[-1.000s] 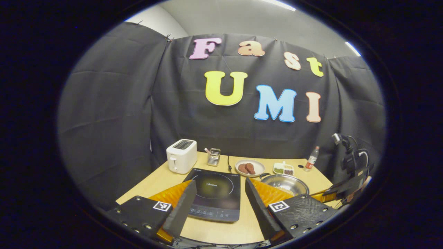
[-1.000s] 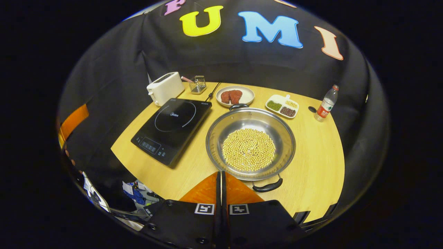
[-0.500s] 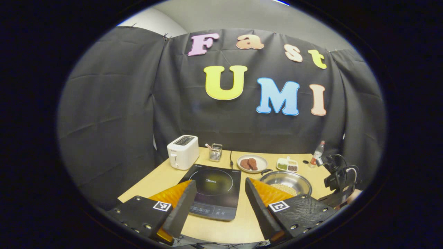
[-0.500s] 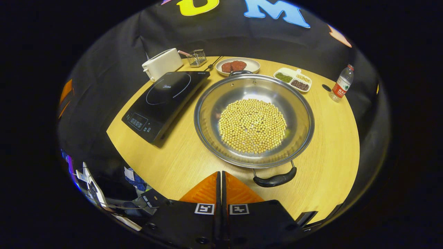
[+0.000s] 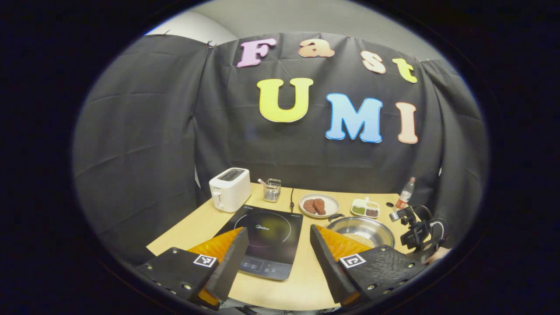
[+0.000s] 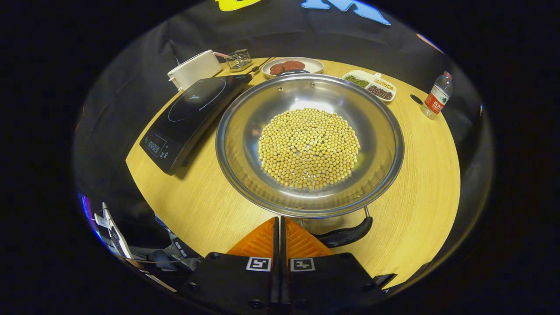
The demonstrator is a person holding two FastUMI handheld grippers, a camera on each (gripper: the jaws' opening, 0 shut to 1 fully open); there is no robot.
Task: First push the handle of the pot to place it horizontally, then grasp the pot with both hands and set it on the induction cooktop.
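Right gripper [image 6: 280,225], closed and empty, sits beside the black near handle [image 6: 345,236] of the wide steel pot of yellow beans [image 6: 308,144] on the desk [image 6: 420,175] — a hard shove could spill beans — while left gripper [image 5: 275,253] hangs open

The right gripper [image 6: 278,223], its fingertips together, hides the left end of the pot's near handle [image 6: 345,235].

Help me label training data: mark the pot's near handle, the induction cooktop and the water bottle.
pot's near handle [image 6: 348,235], right gripper view, on its grip.
induction cooktop [image 6: 192,103], right gripper view, on its glass top.
water bottle [image 6: 436,99], right gripper view, on its label.
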